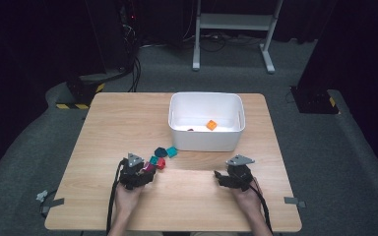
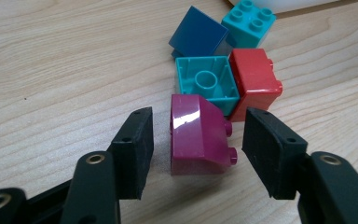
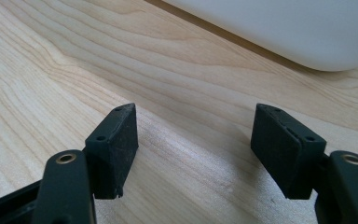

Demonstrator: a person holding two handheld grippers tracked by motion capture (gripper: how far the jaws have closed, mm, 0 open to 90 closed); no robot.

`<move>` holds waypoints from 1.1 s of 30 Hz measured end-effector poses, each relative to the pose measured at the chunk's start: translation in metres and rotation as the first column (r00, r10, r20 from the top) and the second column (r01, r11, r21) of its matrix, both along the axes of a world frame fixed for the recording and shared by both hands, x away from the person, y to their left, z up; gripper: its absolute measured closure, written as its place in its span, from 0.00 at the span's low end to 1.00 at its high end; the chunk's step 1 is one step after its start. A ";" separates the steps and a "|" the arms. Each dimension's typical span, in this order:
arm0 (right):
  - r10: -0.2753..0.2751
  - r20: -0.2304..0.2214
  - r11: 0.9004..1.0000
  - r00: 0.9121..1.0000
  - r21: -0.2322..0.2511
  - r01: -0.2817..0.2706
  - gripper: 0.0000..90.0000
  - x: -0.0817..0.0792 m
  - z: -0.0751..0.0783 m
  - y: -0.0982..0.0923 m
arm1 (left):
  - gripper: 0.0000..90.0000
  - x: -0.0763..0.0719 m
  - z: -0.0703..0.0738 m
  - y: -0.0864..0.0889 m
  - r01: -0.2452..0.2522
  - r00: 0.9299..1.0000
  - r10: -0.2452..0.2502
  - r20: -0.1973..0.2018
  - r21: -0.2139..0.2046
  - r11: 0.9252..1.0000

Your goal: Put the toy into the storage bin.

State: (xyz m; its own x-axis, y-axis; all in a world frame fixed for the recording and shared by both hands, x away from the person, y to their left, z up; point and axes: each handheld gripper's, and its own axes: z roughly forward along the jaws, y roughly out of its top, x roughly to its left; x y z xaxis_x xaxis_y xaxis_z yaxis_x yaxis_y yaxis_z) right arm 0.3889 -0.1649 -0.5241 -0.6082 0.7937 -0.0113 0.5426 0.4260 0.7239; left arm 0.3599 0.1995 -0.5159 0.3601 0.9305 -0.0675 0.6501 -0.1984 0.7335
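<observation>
A magenta sloped brick (image 2: 198,135) lies on its side on the wooden table, between the jaws of my left gripper (image 2: 198,142). A gap shows on each side, so the pads do not press on it and the gripper is open. Behind it, close together, lie a teal brick (image 2: 208,84) with its hollow side facing me, a red brick (image 2: 254,81), a blue brick (image 2: 198,35) and a teal brick with its studs up (image 2: 248,21). In the high view the left gripper (image 1: 145,172) sits at this cluster (image 1: 160,158). My right gripper (image 1: 221,177) (image 3: 193,149) rests open over bare wood.
A white bin (image 1: 205,140) stands at the back middle of the table (image 1: 108,128), with an orange brick (image 1: 211,125) inside. Its rounded wall (image 3: 279,28) is just ahead of the right gripper. Cables trail from both grippers over the table's front edge.
</observation>
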 end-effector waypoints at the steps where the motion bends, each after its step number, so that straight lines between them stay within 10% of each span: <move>1: 0.000 0.000 1.000 1.000 0.000 0.000 0.35 0.000 0.000 0.000 | 0.51 0.000 -0.001 0.000 0.001 1.000 -0.001 0.001 0.005 1.000; 33: 0.000 0.000 1.000 1.000 0.000 0.000 0.35 0.000 0.000 0.000 | 0.64 -0.010 0.009 0.010 0.021 1.000 -0.021 0.013 -0.027 0.999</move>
